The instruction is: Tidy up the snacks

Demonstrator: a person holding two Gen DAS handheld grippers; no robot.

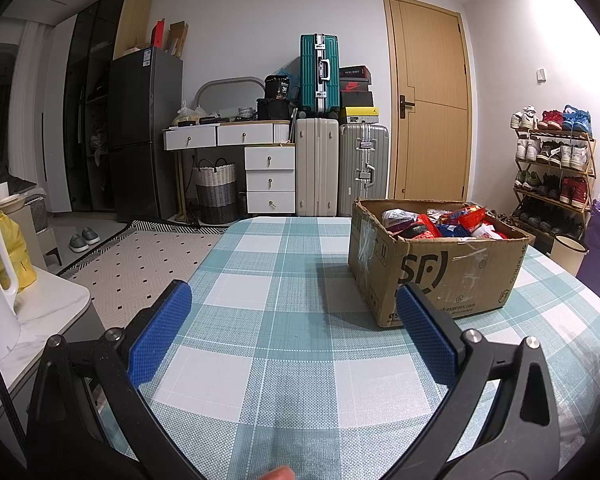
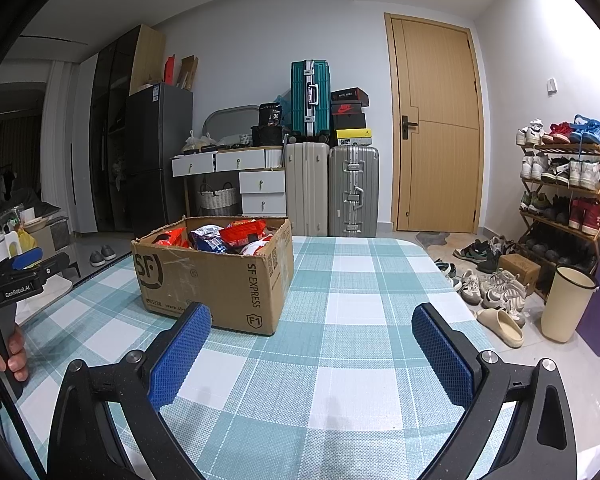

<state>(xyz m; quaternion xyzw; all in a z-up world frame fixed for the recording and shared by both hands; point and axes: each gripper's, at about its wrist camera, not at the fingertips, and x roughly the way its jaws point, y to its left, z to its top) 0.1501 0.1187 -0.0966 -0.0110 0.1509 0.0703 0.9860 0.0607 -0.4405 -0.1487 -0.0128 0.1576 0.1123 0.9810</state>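
Snack packets (image 1: 440, 224) fill an open cardboard box (image 1: 440, 276) standing on a table covered with a blue-and-white checked cloth (image 1: 292, 320), the landmark for everything else on view. To the left of the box, the left gripper (image 1: 294, 300) hovers over bare cloth with its blue pads (image 1: 160, 332) spread wide and nothing between them; from its own camera the box sits ahead and to the right, its near corner just past the right-hand pad. The box's longer printed side faces this gripper, while the packets, red, blue and white, are heaped to the rim. To the right of the box, the right gripper (image 2: 312, 340) is likewise spread wide and empty above the cloth, and from its camera the box (image 2: 216, 276) lies ahead and to the left, its shorter labelled end turned toward the claw. The left gripper's body (image 2: 24, 268) shows at the far left of that view, held in a person's hand (image 2: 14, 354). Both claws appear about equally near the box, one on each flank; either would have to swing inward and rise over the rim to reach a packet, the left moving rightward, the right moving leftward.
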